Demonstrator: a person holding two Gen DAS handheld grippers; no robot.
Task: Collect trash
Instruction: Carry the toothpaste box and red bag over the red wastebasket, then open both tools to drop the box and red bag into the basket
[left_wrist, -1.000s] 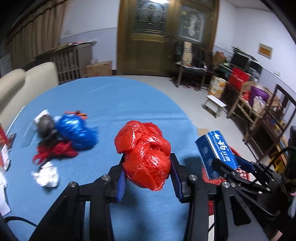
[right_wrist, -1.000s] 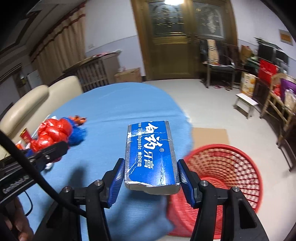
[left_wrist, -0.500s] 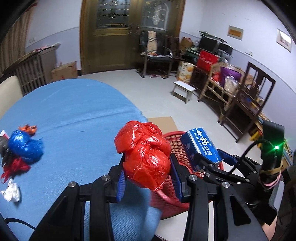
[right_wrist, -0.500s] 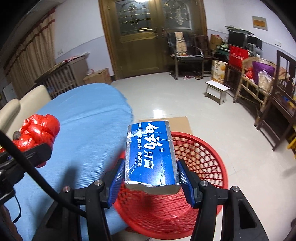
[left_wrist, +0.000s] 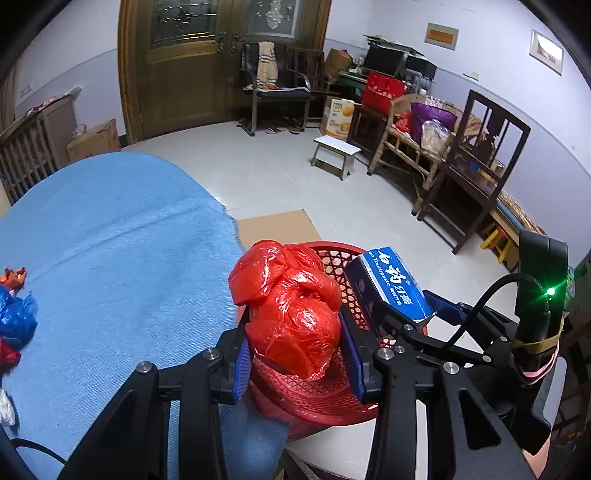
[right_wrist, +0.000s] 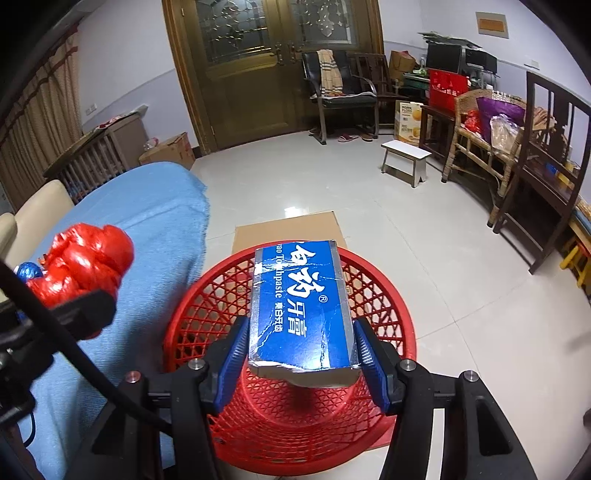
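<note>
Gripping a crumpled red bag (left_wrist: 291, 314) between its blue pads, the left claw (left_wrist: 295, 354) hangs at the tabletop's (left_wrist: 122, 236) near right edge, the bundle partly above the rim of a red basket (left_wrist: 332, 398) on the floor. The plastic looks light, soft and slick, so a squeeze across its thick middle, as here, seems the safest hold. A blue bag (left_wrist: 14, 317) and other scraps lie at the tabletop's left edge. To the right, the other claw carries a blue box (left_wrist: 393, 284).

From the right wrist, the right claw (right_wrist: 301, 354) pinches that box (right_wrist: 301, 306) by its long sides, directly over the open basket (right_wrist: 384, 306). Torn at its near end, the carton appears light and crushable, and holding it by the flat sides suits it. The red bag (right_wrist: 86, 262) shows at left, over the tabletop (right_wrist: 147, 229).
</note>
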